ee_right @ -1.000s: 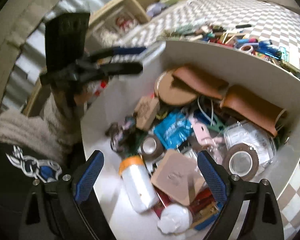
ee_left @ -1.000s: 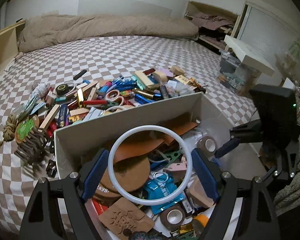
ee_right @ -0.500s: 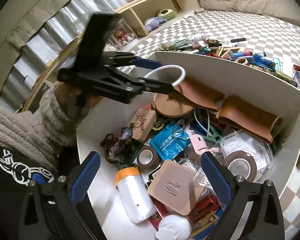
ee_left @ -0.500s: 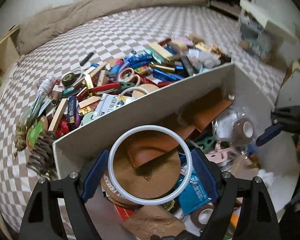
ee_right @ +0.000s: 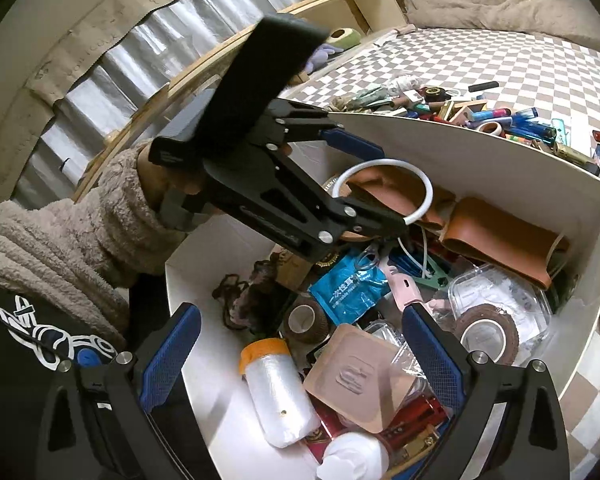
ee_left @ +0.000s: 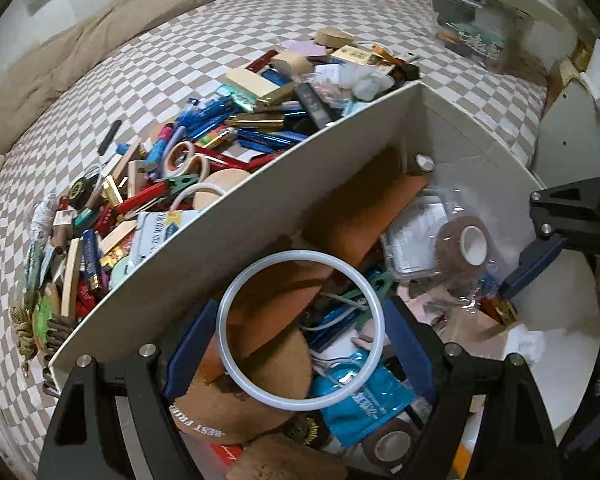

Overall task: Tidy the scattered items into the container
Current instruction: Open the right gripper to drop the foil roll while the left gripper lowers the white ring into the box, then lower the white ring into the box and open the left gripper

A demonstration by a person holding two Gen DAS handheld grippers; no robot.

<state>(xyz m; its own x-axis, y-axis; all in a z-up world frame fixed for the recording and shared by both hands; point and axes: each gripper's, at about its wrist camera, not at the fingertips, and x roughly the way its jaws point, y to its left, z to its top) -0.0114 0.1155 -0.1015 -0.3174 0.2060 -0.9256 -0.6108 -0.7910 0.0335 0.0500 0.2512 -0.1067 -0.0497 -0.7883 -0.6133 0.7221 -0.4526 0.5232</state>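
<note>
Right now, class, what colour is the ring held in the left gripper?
White ring, clearest in the left wrist view.

The left wrist camera hangs close above the white container (ee_left: 236, 236), tilted steeply down over its near end and facing across its long wall toward the scattered pile (ee_left: 204, 148) on the checked bedcover (ee_left: 148, 64) beyond. The right wrist camera sits close over another side of the container (ee_right: 480, 152), angled down less steeply, looking across it toward the wooden shelf (ee_right: 340, 12) and the silver curtain (ee_right: 112, 68). Both views share the container's inside, its long wall and the pile behind it.
</note>
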